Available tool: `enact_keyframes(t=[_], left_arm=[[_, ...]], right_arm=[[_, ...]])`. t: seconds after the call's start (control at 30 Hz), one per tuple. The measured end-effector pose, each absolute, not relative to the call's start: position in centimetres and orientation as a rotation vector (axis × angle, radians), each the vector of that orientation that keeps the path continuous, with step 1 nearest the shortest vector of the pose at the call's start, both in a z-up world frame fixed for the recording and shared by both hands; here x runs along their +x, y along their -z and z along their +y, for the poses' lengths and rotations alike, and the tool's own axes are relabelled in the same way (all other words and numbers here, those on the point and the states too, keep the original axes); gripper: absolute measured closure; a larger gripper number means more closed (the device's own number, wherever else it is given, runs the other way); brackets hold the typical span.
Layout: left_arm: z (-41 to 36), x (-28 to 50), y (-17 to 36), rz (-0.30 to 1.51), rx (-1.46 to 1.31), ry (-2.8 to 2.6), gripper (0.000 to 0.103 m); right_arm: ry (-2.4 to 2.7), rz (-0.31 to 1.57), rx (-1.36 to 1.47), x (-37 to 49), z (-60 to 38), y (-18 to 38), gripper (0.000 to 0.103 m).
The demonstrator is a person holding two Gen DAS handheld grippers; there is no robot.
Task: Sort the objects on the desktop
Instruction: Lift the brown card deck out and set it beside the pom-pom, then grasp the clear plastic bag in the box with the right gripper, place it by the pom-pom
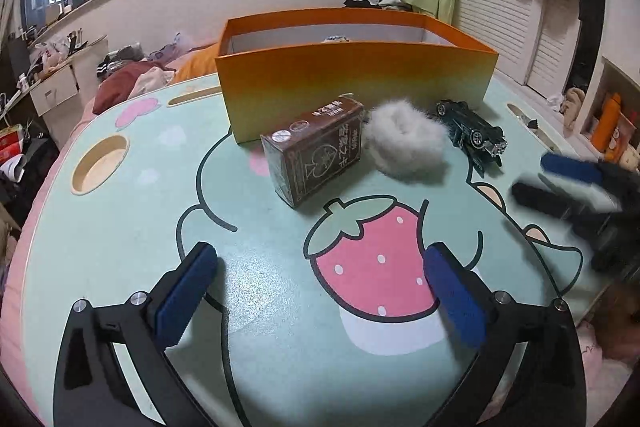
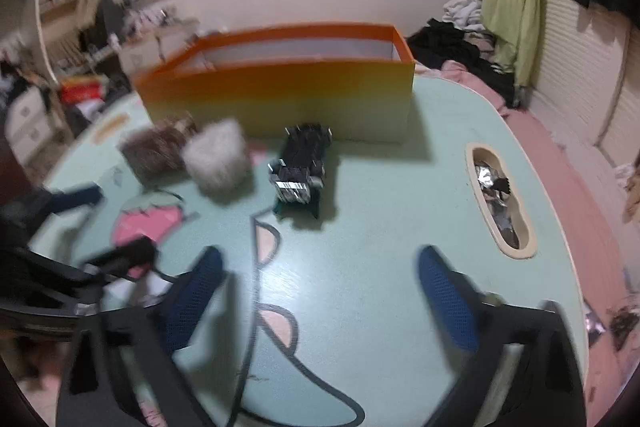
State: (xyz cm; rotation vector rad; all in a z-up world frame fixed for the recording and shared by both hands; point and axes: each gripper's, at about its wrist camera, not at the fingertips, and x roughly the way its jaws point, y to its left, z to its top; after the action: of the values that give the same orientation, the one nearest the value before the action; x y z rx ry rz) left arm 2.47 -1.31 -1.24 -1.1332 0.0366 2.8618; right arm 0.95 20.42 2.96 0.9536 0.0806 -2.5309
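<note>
A brown card box [image 1: 316, 151] lies on the mint table [image 1: 120, 239], just in front of the orange box [image 1: 356, 83]. Beside it sit a white fluffy ball [image 1: 406, 143] and a dark toy car [image 1: 474, 133]. My left gripper [image 1: 320, 291] stands open over the strawberry print, short of the card box, nothing between its blue pads. In the right wrist view my right gripper [image 2: 320, 291] is open and empty, with the toy car [image 2: 302, 169] ahead of it, the fluffy ball [image 2: 218, 157] and the card box [image 2: 154, 151] to the left. The right gripper [image 1: 560, 183] shows blurred at the right of the left wrist view.
The orange box [image 2: 280, 99] is open-topped, with something small barely showing inside. The table has a round cup hole [image 1: 100, 165] at left and a slot [image 2: 500, 203] holding small dark and shiny items at right. Bedding and clothes surround the table.
</note>
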Motion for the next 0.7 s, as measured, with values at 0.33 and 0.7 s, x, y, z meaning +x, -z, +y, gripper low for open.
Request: enact_keyframes(t=[0.33,0.7], left_arm=[[-0.7,2.7,1.3,0.043,-1.127,-2.863,0.000],[-0.7,2.5,1.3,0.041,-1.125,-2.859,0.000]], right_arm=[[2.320,0.015,1.276,-13.3,16.8,-13.0,0.062],[2.254,0.162,1.561,-18.8,14.5,-7.6,0.086]])
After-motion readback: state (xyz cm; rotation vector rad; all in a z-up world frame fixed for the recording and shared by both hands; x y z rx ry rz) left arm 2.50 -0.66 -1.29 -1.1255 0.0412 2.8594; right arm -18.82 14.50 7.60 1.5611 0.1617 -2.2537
